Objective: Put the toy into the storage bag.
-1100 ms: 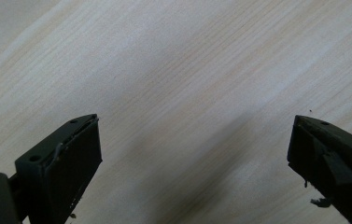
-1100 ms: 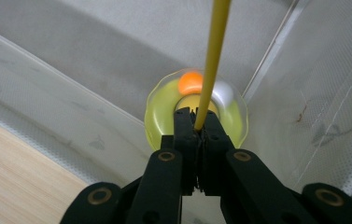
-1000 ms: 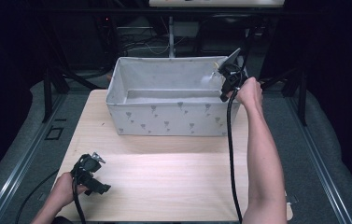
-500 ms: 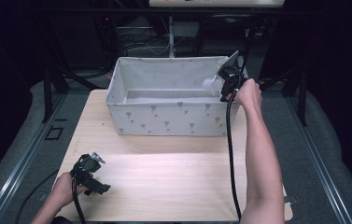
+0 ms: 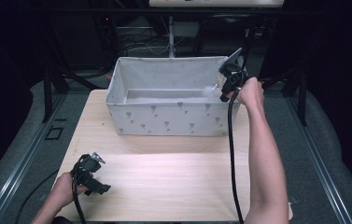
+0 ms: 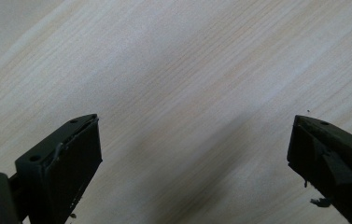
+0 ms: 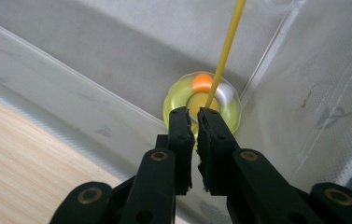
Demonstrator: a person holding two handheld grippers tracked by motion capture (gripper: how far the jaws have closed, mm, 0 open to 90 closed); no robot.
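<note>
A grey fabric bin (image 5: 164, 122) stands at the back of the wooden table (image 5: 173, 177). In its right corner lies a clear yellow-green disc (image 7: 177, 99) with an orange spot (image 7: 202, 81), and a thin yellow stick (image 7: 227, 42) rises from its middle. My right gripper (image 5: 222, 94) hangs over the bin's right rim and points down at the disc. Its jaws (image 7: 196, 112) have just been opening and stand a narrow slit apart, with the stick's foot right at their tips and nothing pressed between the pads. My left gripper (image 5: 89, 173) rests low at the table's front left, jaws (image 6: 192, 154) wide apart over bare wood.
The bin's front wall (image 5: 169, 116) stands between the table's near half and the disc. A black cable (image 5: 232, 154) trails from the right gripper down along the forearm. Dark frames and cables stand behind the table.
</note>
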